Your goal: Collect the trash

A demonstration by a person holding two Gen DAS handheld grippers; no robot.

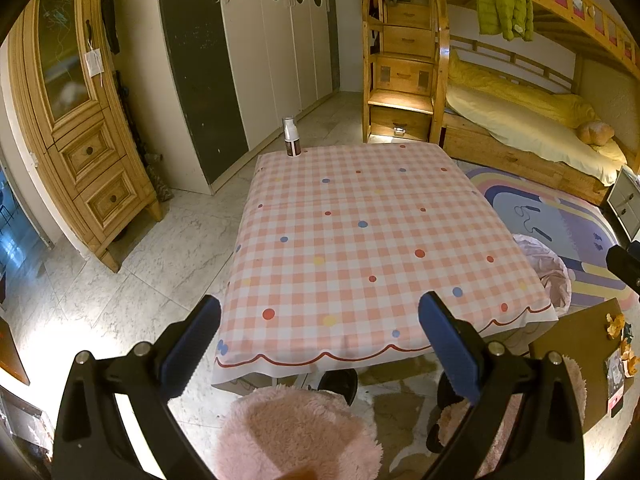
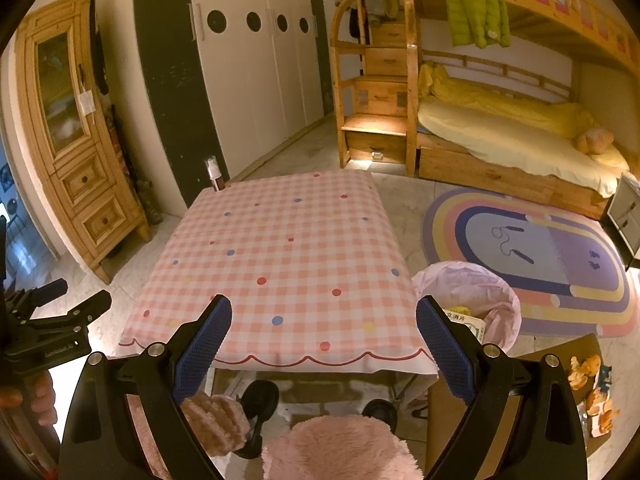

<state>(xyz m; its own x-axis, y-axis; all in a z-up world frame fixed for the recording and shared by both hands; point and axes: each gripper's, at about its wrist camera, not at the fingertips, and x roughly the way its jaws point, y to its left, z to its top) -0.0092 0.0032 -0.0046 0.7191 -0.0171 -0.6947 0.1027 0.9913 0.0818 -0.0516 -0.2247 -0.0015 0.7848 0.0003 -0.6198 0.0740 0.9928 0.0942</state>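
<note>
A table with a pink checked cloth (image 1: 360, 240) (image 2: 280, 264) stands in front of me. A bottle (image 1: 290, 137) (image 2: 213, 175) stands at its far left corner. A bin with a pink liner (image 2: 480, 296) (image 1: 548, 272) stands at the table's right side and holds paper and wrappers. Orange peels (image 2: 592, 392) (image 1: 618, 340) and a packet lie on a brown surface at the lower right. My left gripper (image 1: 320, 320) is open and empty above the table's near edge. My right gripper (image 2: 324, 320) is open and empty above the near edge too.
A fluffy pink stool (image 1: 296, 432) (image 2: 340, 448) sits under the table's near side. A wooden cabinet (image 1: 76, 128) stands left, white wardrobes (image 1: 272, 40) behind, a bunk bed (image 2: 512, 128) at the right, a rainbow rug (image 2: 536, 260) on the floor.
</note>
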